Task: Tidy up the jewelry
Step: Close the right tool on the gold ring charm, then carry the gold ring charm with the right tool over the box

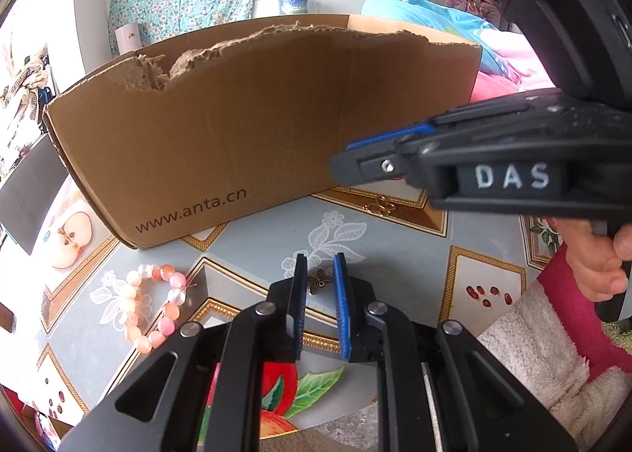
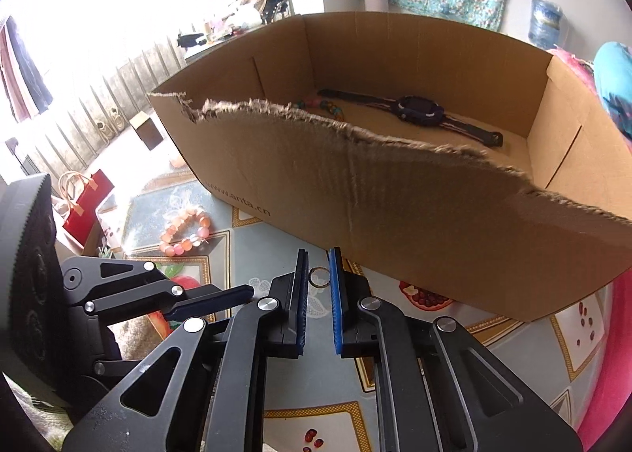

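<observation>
Cardboard box [image 2: 395, 191] has a torn front wall that hides part of the beads [image 2: 324, 106] inside; the dark watch [image 2: 418, 112] shows fully. Left gripper [image 1: 320, 280] is open around a small bronze charm [image 1: 320, 281] on the bench [image 1: 395, 254]. Right gripper [image 2: 319, 274] brackets a little ring [image 2: 319, 277], contact unclear. Pink bead bracelet [image 1: 154, 306] lies left.

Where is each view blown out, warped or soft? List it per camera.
Left wrist view: mostly even daylight; the cardboard box bows from fisheye distortion, and the corners vignette black. Right wrist view: the window area at upper left is blown out white; the box's torn front edge looks soft, while the watch inside stays fairly sharp.
</observation>
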